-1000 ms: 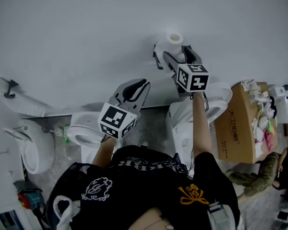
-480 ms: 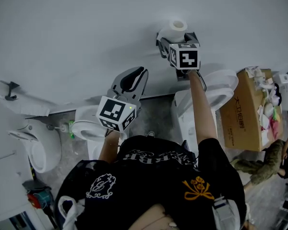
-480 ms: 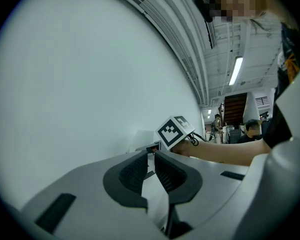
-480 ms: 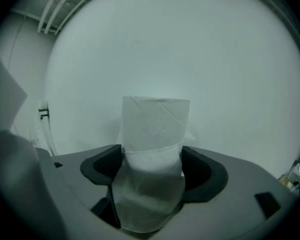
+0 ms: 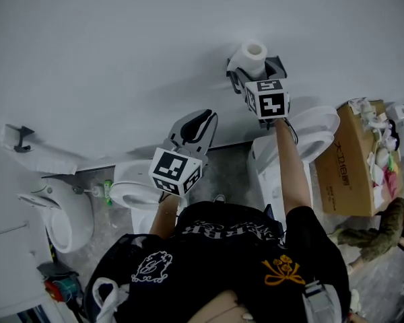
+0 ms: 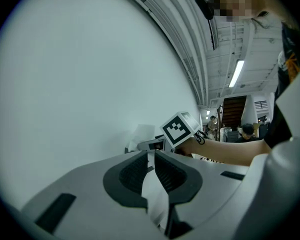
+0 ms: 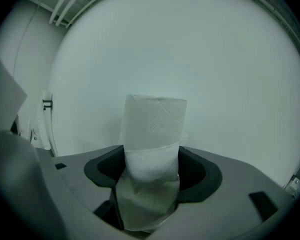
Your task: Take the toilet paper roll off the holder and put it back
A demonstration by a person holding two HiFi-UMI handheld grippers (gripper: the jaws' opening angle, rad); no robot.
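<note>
A white toilet paper roll stands on end against the white wall, its core hole facing up. My right gripper reaches to it from below. Its jaws have just been closing with the roll between them, and both pads now press on the roll's lower part. A loose sheet hangs down inside the jaws. The holder is hidden behind roll and gripper. My left gripper hovers lower left, away from the roll. Its jaws are pinched together on a thin strip of white paper. From the left gripper view, the roll shows beside the right gripper's marker cube.
Below the grippers stand two white toilets, with another fixture at the far left. A cardboard box stuffed with items sits at the right. A dark hook is fixed to the wall at the left.
The right gripper has rolled and drawn its jaws in onto the roll. The left gripper has stayed about where it was.
</note>
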